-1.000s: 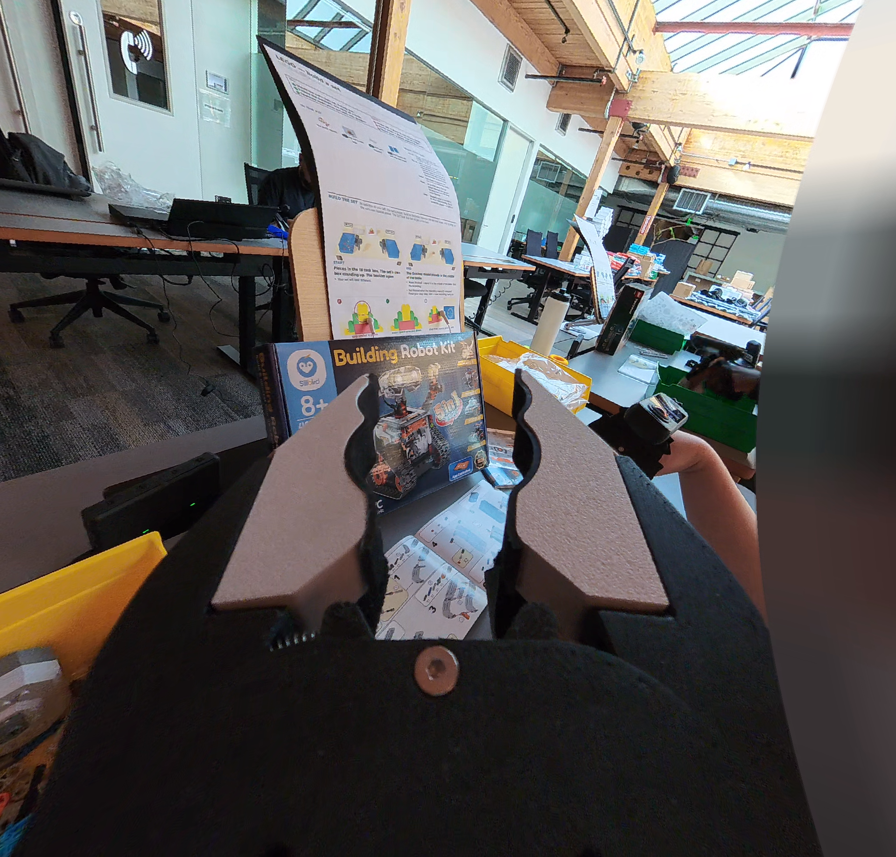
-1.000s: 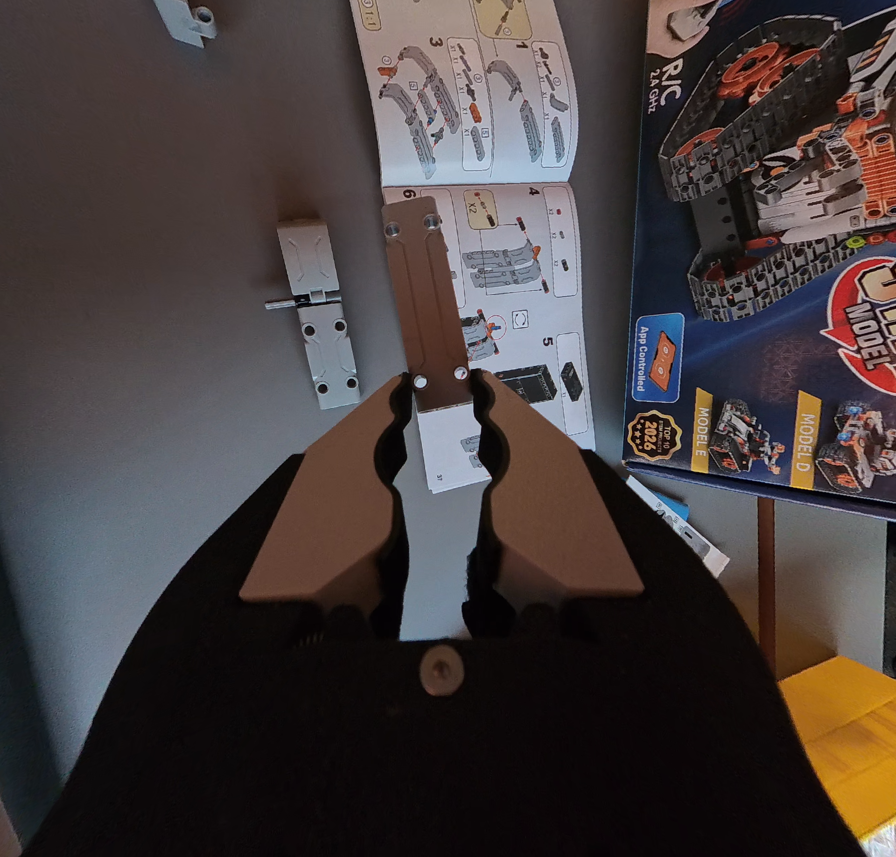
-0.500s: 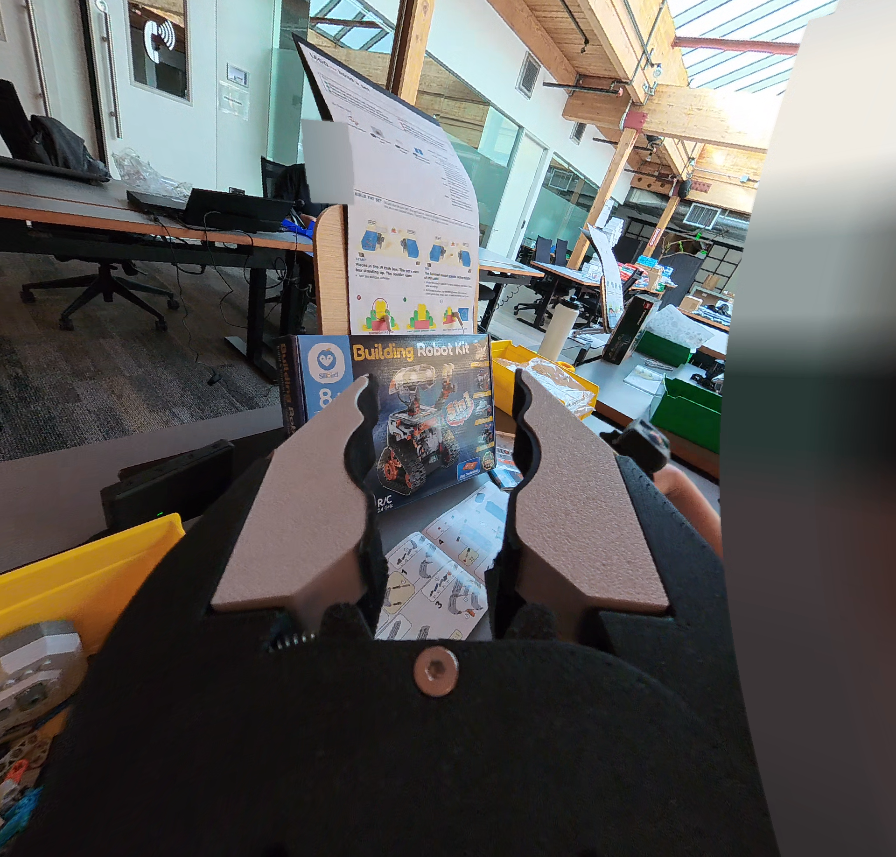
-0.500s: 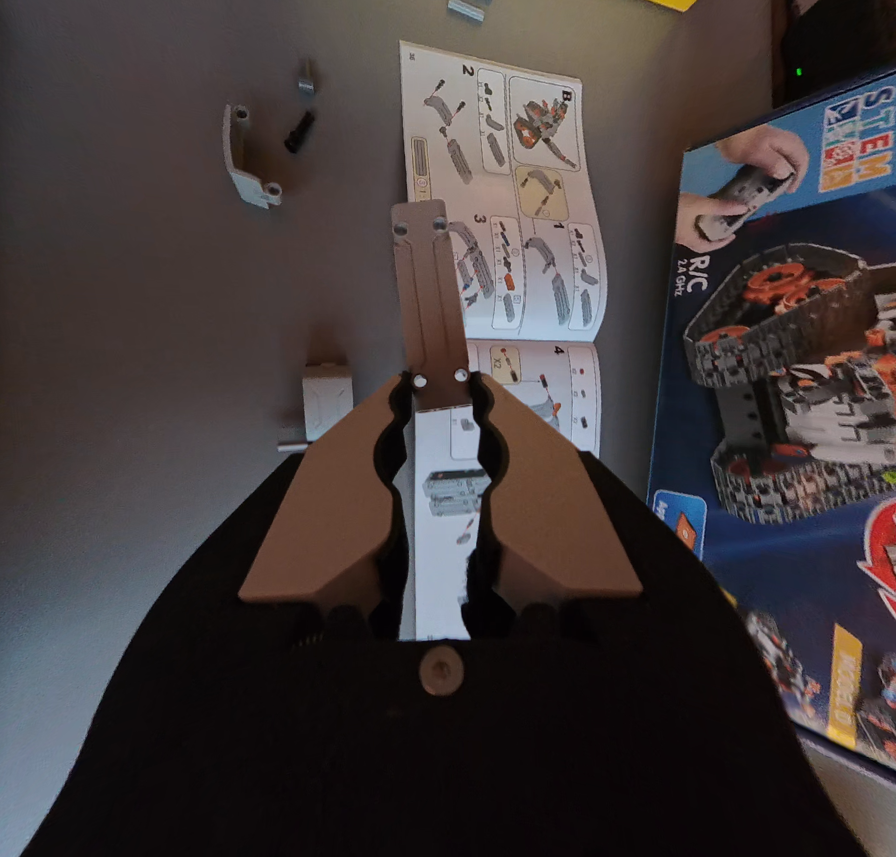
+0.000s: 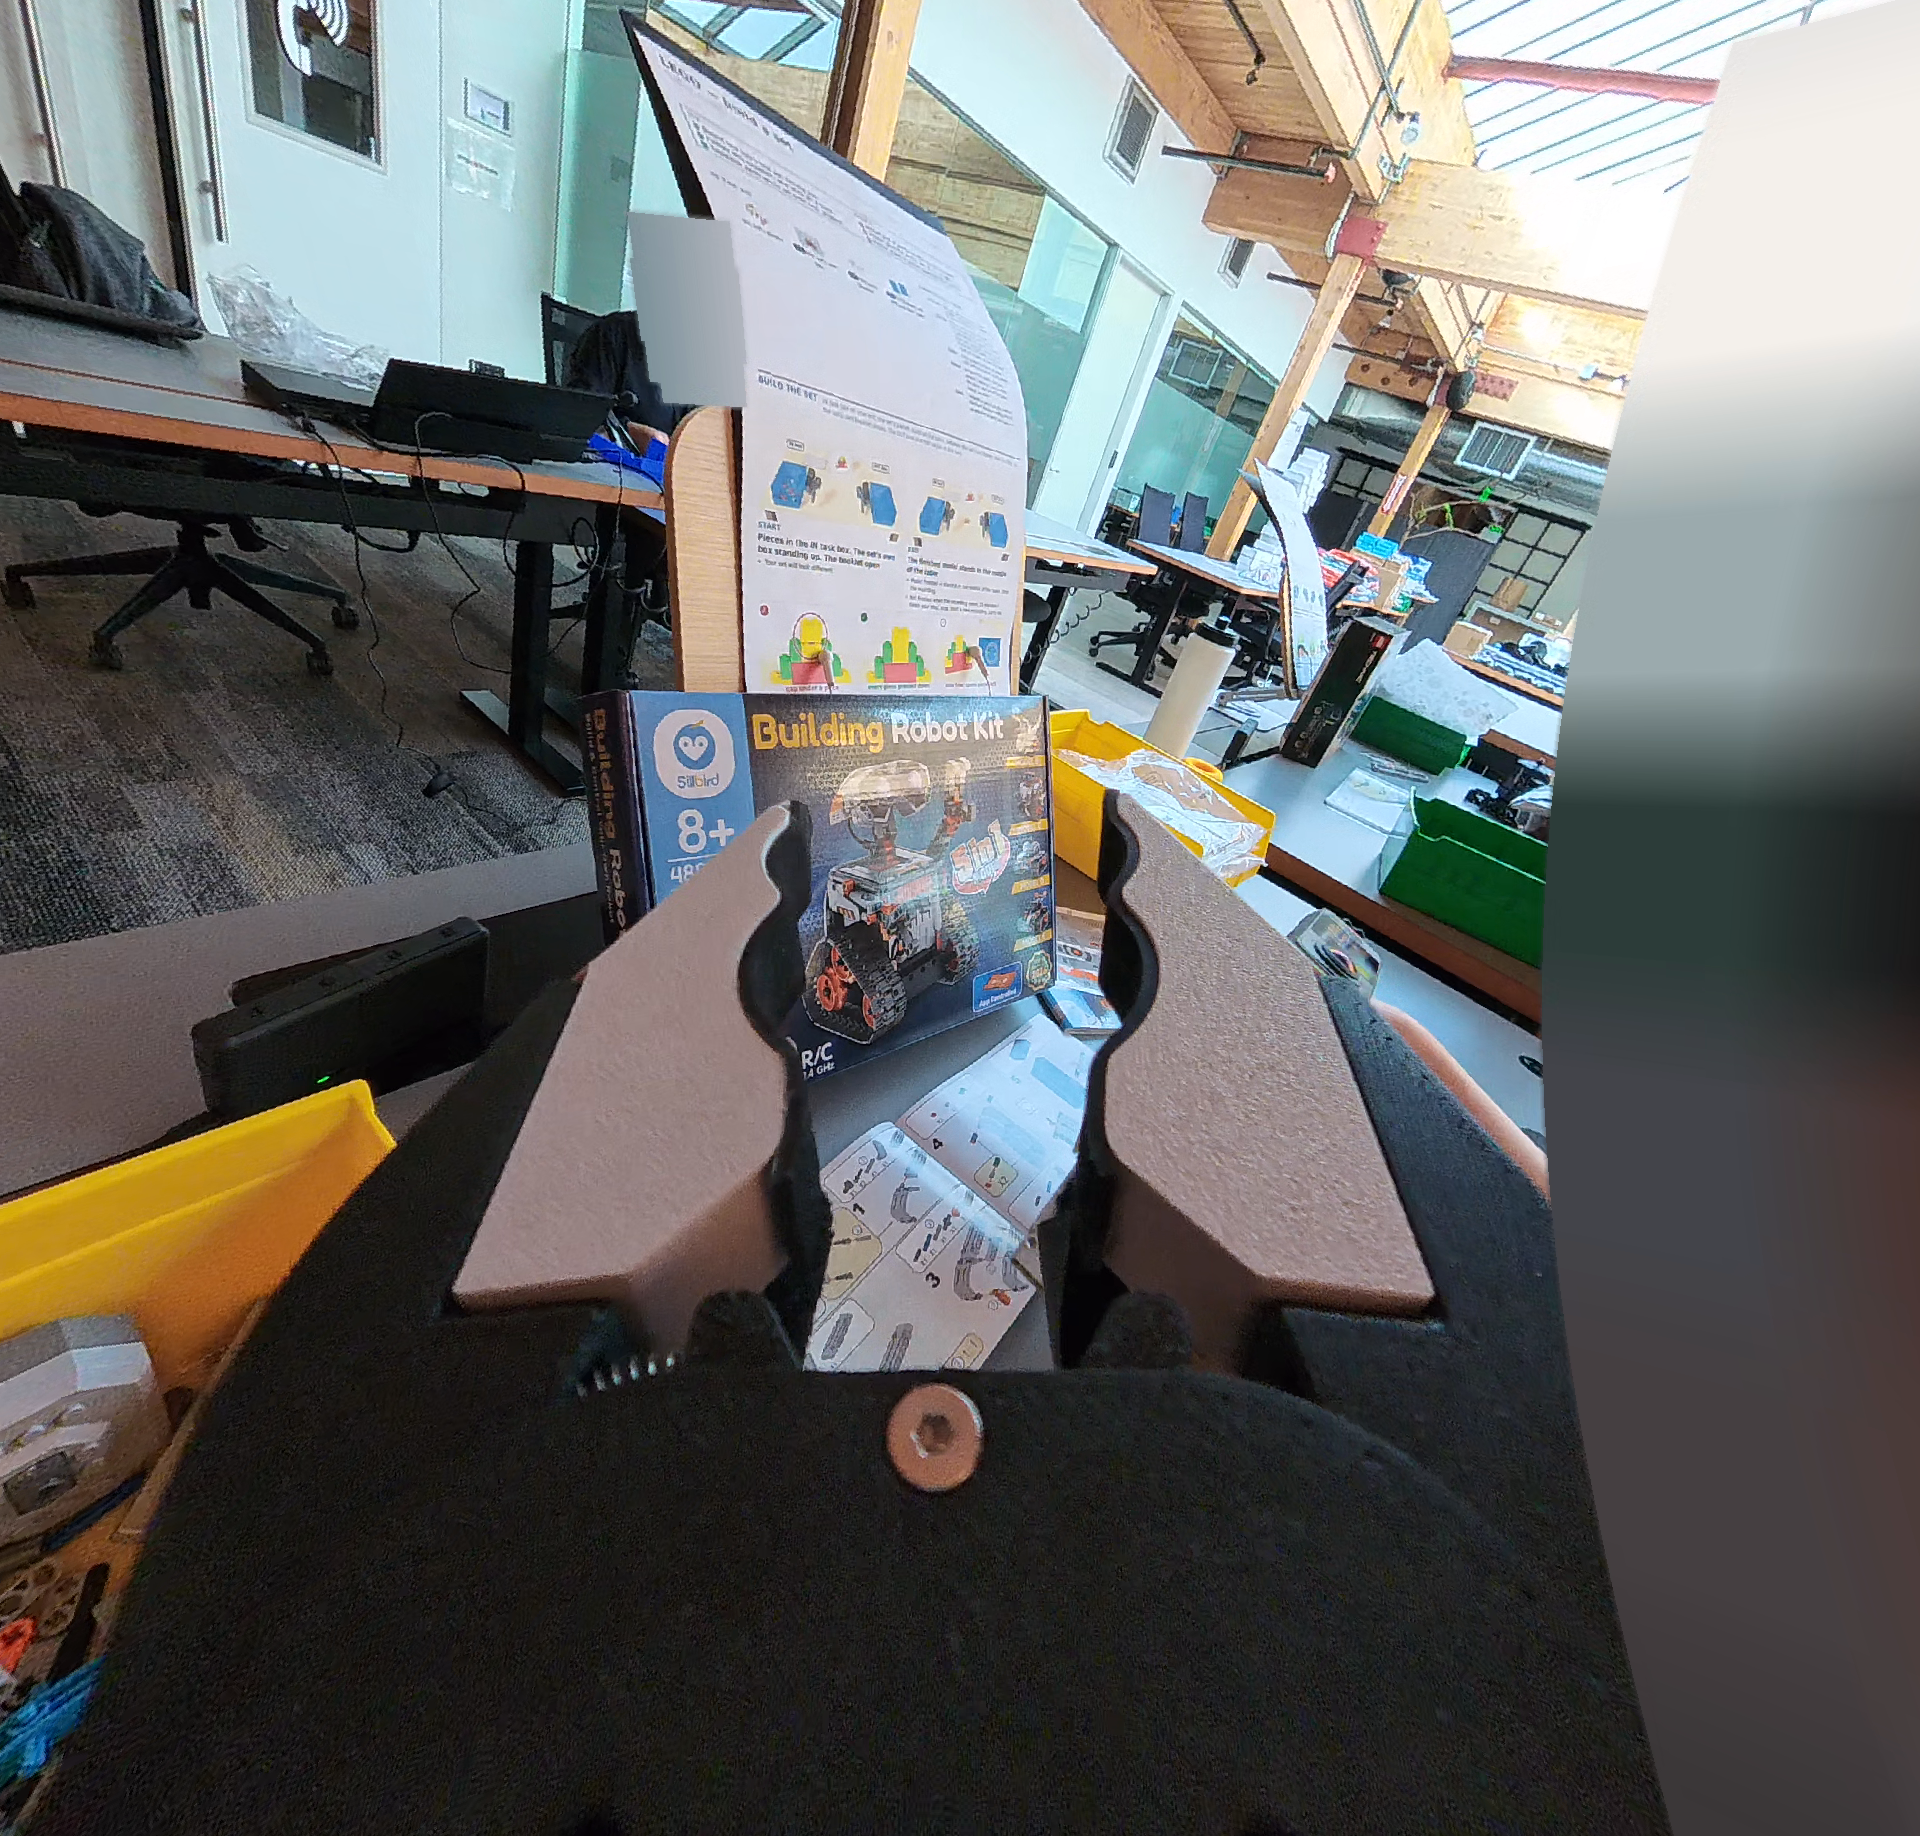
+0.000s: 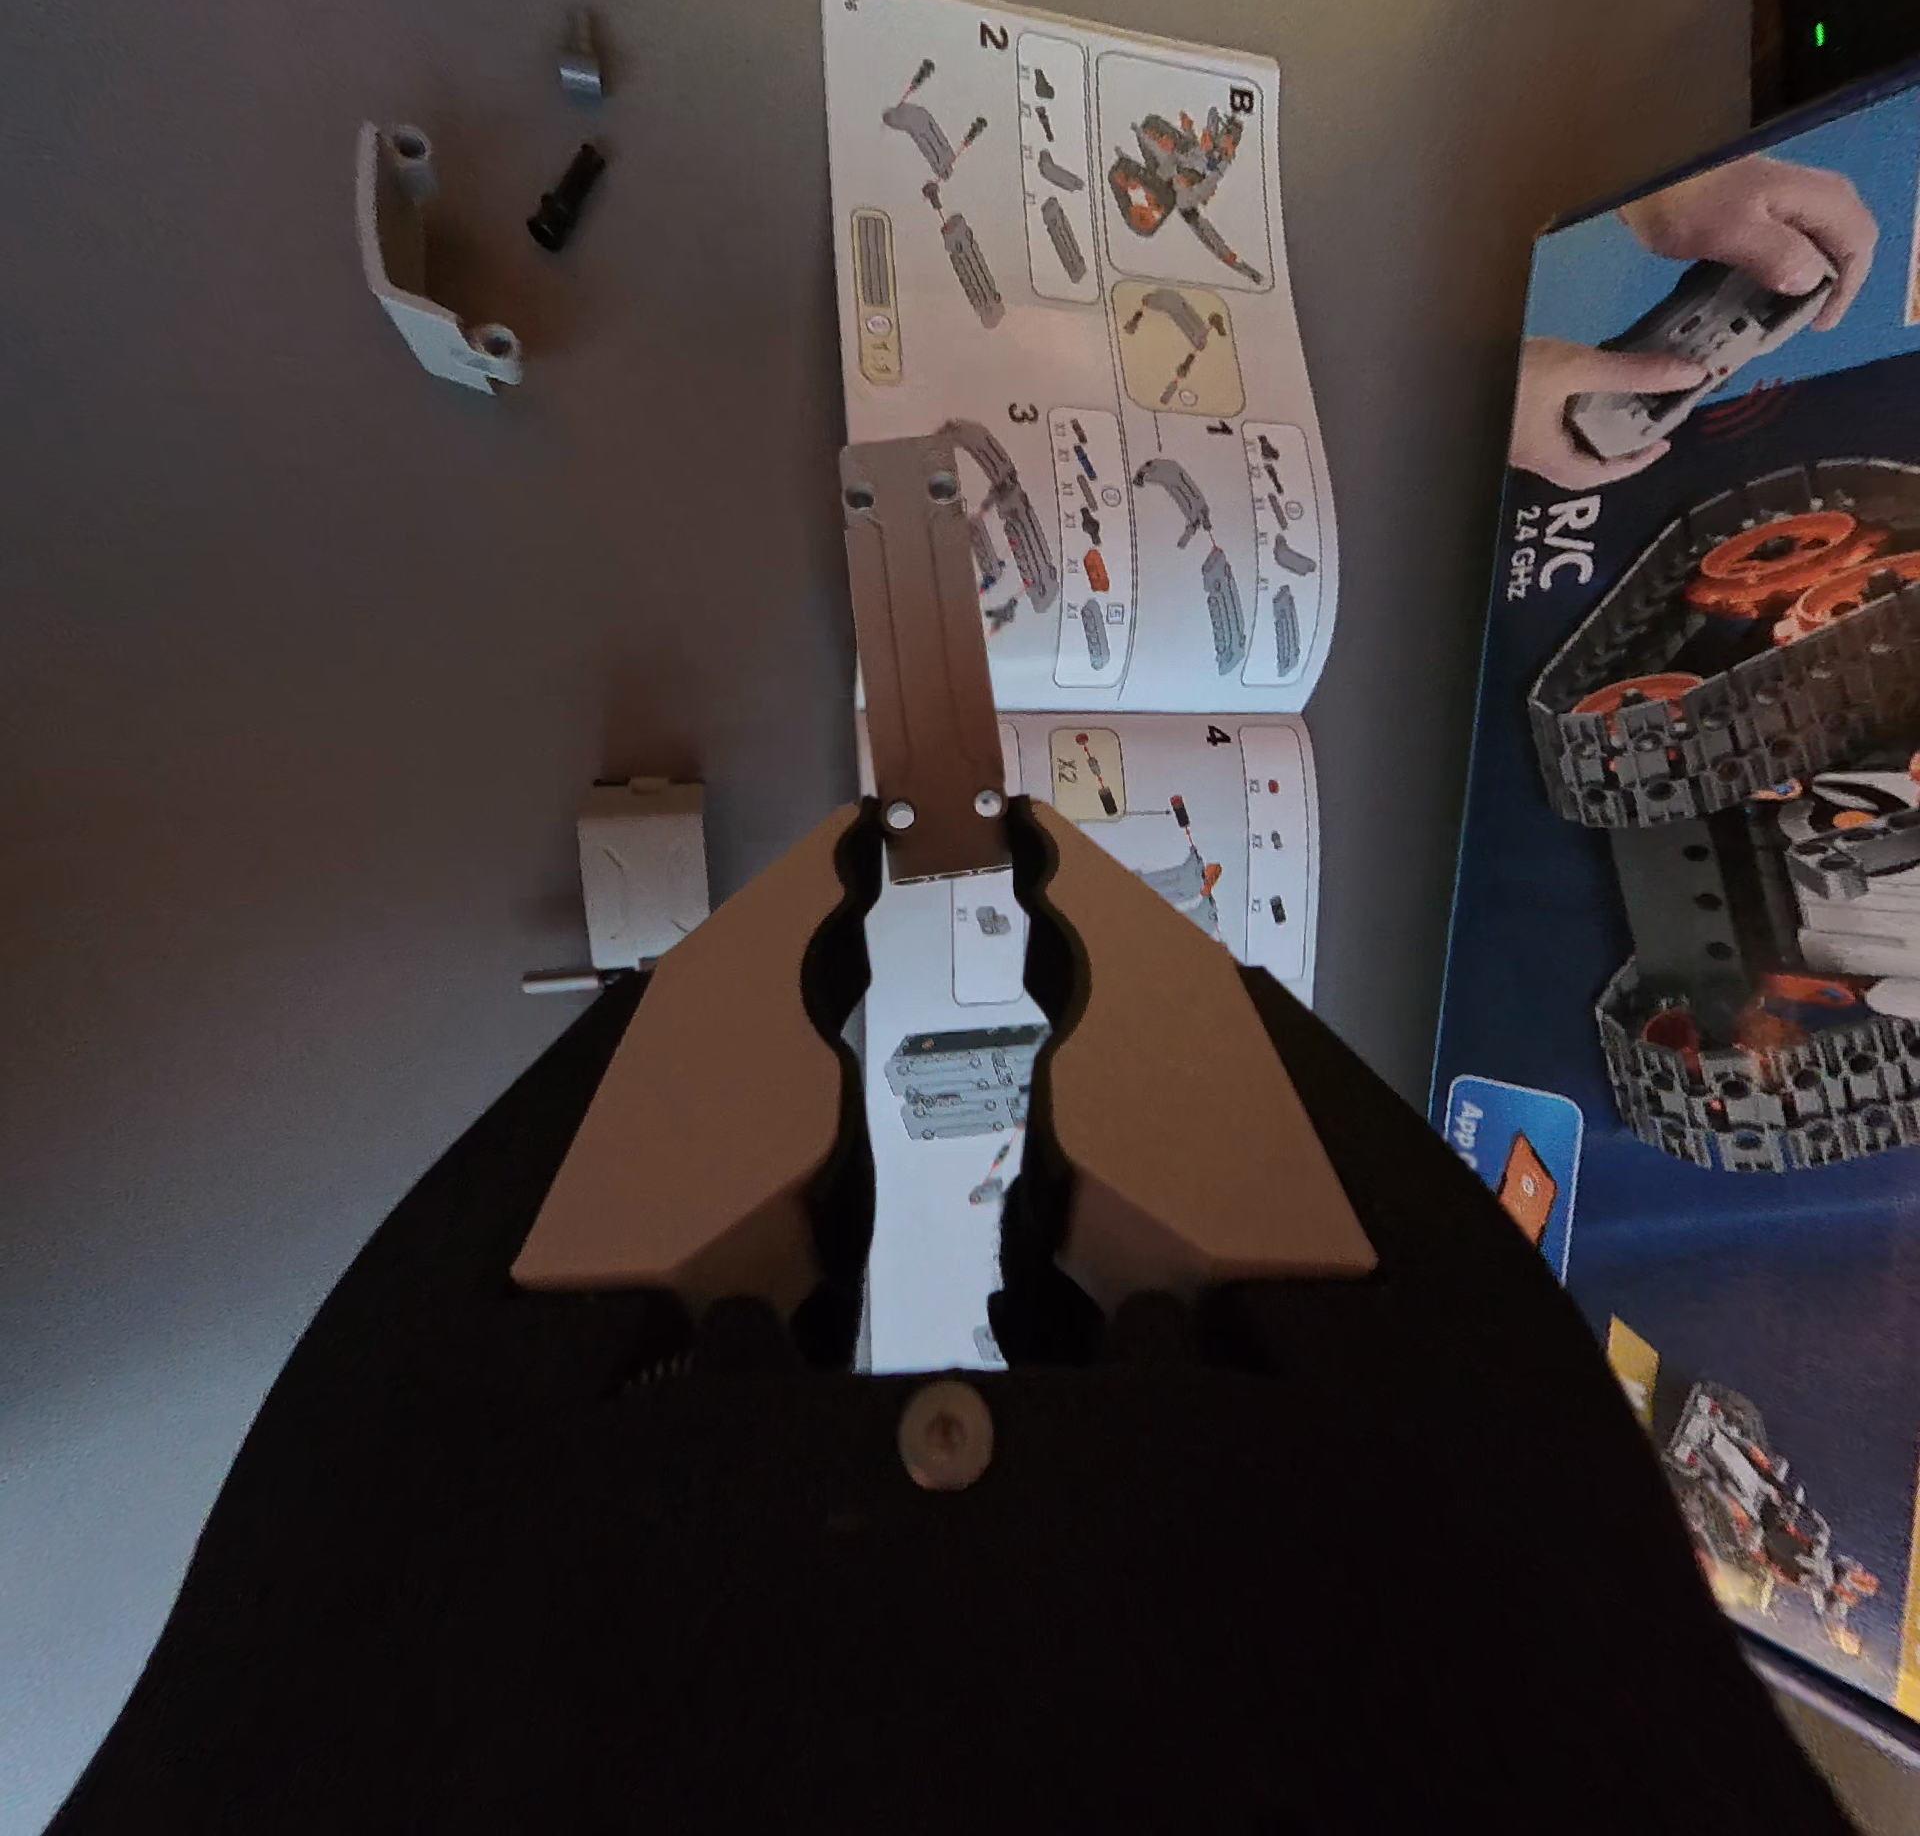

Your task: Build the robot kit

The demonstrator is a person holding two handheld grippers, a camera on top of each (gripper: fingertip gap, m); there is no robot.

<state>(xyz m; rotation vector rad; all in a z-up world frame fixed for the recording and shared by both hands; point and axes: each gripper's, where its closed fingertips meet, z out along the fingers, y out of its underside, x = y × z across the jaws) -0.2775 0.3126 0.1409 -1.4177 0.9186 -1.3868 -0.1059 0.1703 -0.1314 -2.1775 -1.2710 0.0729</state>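
Note:
My right gripper is shut on a long flat grey panel piece with holes at both ends, and holds it above the open instruction booklet on the grey table. A curved white bracket piece, a small black pin and a small grey connector lie to the upper left. A white hinged block with an axle lies just left of my fingers. My left gripper is open and empty, raised above the table, facing the upright blue kit box and the booklet.
The blue kit box stands right of the booklet. A yellow bin with loose parts is at the left, a black device behind it. An instruction sheet on a wooden stand rises behind the box. Another yellow bin is beyond. Spacing between my two grippers at the tips: around 35 cm. The small black pin lies some 15 cm from my right tips, 35 cm from my left tips. The left gripper is farther from the small grey connector, some 35 cm, than the right, some 20 cm.
My right gripper has moved forward along the booklet with the grey panel, so the white hinged block slid under my fingers and the bracket and pin came nearer. My left gripper shifted slightly, staying open.

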